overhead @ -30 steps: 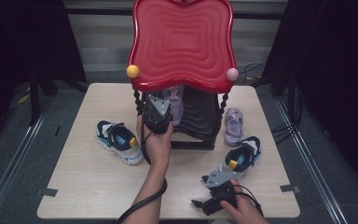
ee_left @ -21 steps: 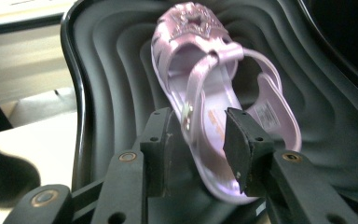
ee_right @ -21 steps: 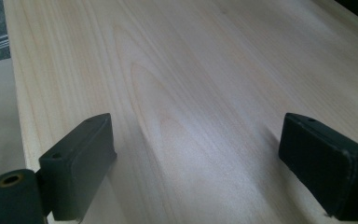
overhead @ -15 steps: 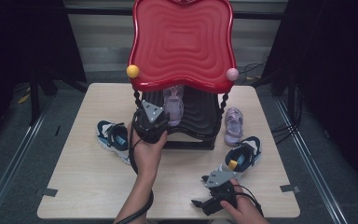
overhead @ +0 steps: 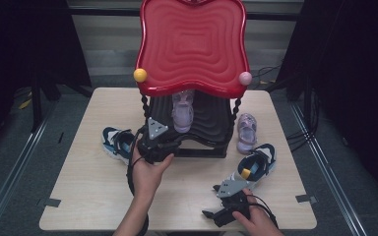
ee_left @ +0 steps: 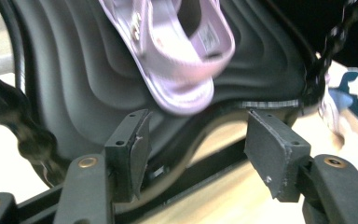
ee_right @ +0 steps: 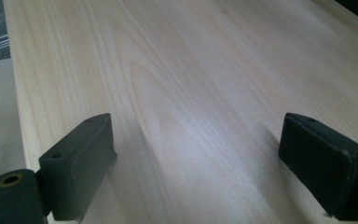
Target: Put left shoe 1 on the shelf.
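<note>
Tight quarters under the red canopy, open bench up front

The red-topped rack (overhead: 192, 49) and its twisted posts (overhead: 145, 105) wall off the bench's (overhead: 78, 196) middle; a lilac sandal (overhead: 182, 110) fills part of the black lower shelf (overhead: 211, 123). Shoes flank it: a navy sandal (overhead: 115, 142) left, another lilac sandal (overhead: 246, 132) and a navy one (overhead: 257, 164) right. Bare wood lies between the left gripper (overhead: 156, 145) and right gripper (overhead: 224, 214).

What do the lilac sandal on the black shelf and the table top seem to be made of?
The lilac sandal looks like soft moulded plastic or rubber: smooth, faintly glossy straps without stitching. The black shelf seems to be hard plastic, with a matte rippled surface. The table top looks like pale wood or wood-look laminate, given its long grain lines.
</note>
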Motion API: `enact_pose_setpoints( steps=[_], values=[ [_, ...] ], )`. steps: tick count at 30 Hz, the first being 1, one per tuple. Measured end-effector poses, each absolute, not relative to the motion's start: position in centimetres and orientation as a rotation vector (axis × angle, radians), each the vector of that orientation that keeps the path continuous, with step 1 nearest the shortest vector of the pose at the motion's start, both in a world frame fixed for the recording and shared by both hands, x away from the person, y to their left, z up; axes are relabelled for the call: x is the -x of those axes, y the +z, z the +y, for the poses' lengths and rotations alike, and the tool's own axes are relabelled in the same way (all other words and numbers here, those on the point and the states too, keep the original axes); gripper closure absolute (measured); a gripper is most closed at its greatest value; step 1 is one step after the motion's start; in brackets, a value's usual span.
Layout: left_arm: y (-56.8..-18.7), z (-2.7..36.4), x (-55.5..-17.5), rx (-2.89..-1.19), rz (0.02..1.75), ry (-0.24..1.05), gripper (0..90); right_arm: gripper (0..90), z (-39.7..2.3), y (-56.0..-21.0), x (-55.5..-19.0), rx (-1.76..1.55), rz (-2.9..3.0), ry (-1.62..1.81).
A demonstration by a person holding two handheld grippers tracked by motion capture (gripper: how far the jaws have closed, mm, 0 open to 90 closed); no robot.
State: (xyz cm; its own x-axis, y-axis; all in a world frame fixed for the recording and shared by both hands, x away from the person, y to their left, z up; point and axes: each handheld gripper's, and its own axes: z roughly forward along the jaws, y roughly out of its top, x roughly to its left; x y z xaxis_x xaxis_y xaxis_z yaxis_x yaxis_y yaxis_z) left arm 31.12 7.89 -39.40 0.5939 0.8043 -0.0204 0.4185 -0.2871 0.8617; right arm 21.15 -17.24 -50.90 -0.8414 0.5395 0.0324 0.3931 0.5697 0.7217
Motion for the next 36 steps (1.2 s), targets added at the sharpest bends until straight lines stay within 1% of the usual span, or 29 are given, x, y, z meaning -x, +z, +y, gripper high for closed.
enact_pose_setpoints(
  steps=[3,12,15,19,23,28,30,35,36],
  values=[
    [-40.2,8.1,-30.9,-1.944,0.972,0.504,39.6,9.8,-17.2,-50.9,-21.2,-0.783,2.609,1.129],
    [-42.3,8.6,-30.0,-2.003,0.935,0.437,34.6,9.8,-17.2,-50.9,-21.2,-0.783,2.609,1.129],
    [-42.9,8.8,-29.9,-2.012,0.931,0.395,33.1,9.8,-17.2,-50.9,-21.2,-0.784,2.609,1.129],
    [-43.5,9.2,-29.6,-2.033,0.917,0.368,32.4,9.8,-17.2,-50.9,-21.2,-0.783,2.609,1.129],
    [-44.3,9.3,-29.3,-2.069,0.853,0.353,32.1,9.8,-17.2,-50.9,-21.2,-0.783,2.609,1.128],
    [-45.6,9.2,-28.8,-2.117,0.829,0.324,29.6,9.8,-17.2,-50.9,-21.2,-0.783,2.609,1.128],
    [-46.1,9.2,-28.7,-2.117,0.818,0.284,29.4,9.8,-17.2,-50.9,-21.2,-0.784,2.609,1.128],
    [-47.5,9.2,-28.3,-2.167,0.770,0.256,28.0,9.8,-17.2,-50.9,-21.2,-0.784,2.610,1.127],
    [-47.9,9.2,-28.2,-2.161,0.778,0.213,27.7,9.7,-17.2,-50.9,-21.2,-0.783,2.610,1.127]
  ],
)
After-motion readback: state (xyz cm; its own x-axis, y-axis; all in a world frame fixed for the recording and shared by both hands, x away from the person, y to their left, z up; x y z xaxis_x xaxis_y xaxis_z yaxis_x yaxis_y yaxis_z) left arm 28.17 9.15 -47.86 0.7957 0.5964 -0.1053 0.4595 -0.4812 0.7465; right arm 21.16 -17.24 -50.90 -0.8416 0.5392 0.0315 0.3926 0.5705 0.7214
